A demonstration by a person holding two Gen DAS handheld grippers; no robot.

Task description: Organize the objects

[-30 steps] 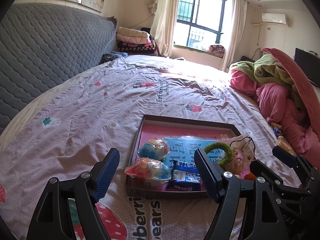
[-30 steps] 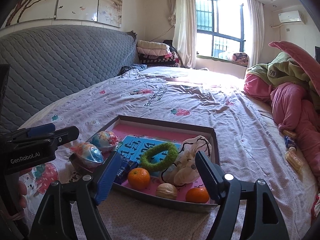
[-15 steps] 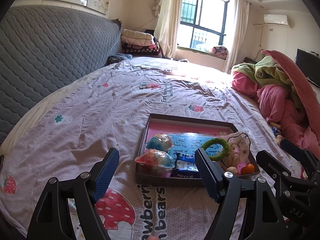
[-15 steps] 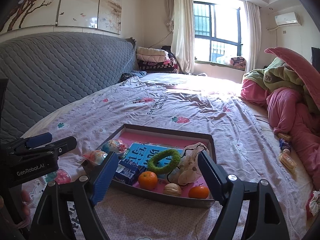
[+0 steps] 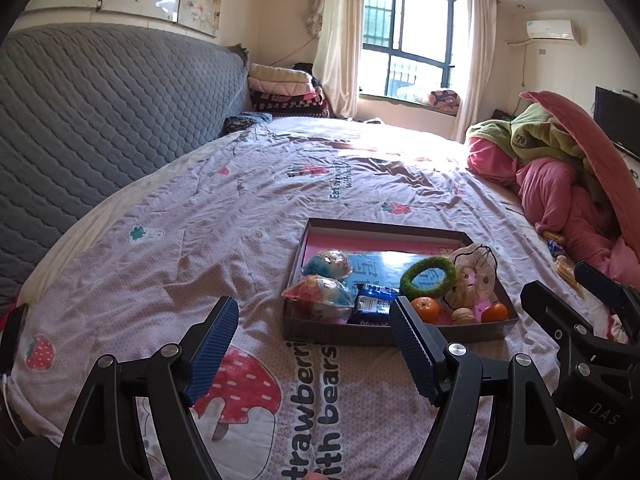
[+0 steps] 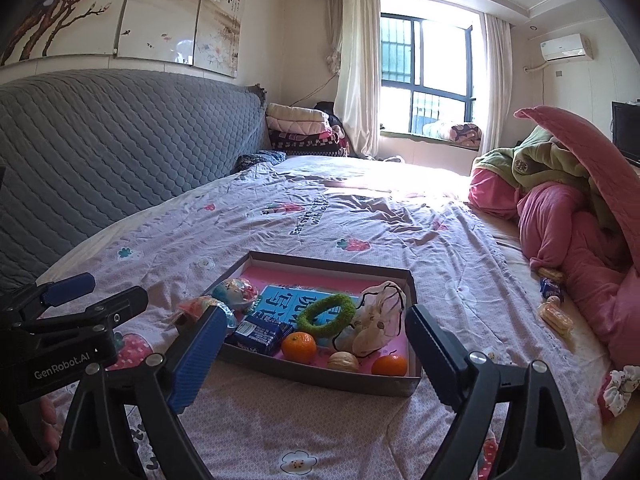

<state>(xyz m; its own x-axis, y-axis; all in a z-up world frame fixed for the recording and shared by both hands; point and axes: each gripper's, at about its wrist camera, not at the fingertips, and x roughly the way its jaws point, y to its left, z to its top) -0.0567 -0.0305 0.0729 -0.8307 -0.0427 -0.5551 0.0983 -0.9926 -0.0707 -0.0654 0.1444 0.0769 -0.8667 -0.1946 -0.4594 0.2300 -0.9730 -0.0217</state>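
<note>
A shallow brown tray (image 5: 384, 227) (image 6: 320, 380) with a pink floor lies on the bed. It holds a blue book (image 6: 288, 300), a green ring (image 5: 428, 277) (image 6: 327, 314), two bagged toys (image 5: 320, 296), a blue packet (image 6: 262, 334), two oranges (image 6: 299, 347), a walnut (image 6: 343, 361) and a cream drawstring pouch (image 6: 378, 320). My left gripper (image 5: 314, 320) is open and empty, in front of the tray's near left corner. My right gripper (image 6: 314, 332) is open and empty, in front of the tray's near edge.
Snack packets (image 6: 554, 316) lie on the sheet right of the tray. A pile of pink and green quilts (image 6: 568, 208) fills the right side. A grey padded headboard (image 5: 100, 120) runs along the left. A floral scrunchie (image 6: 618, 388) lies near the right bed edge.
Both grippers have pulled back and risen from the tray, which now looks smaller and farther. Both stay open and empty.
</note>
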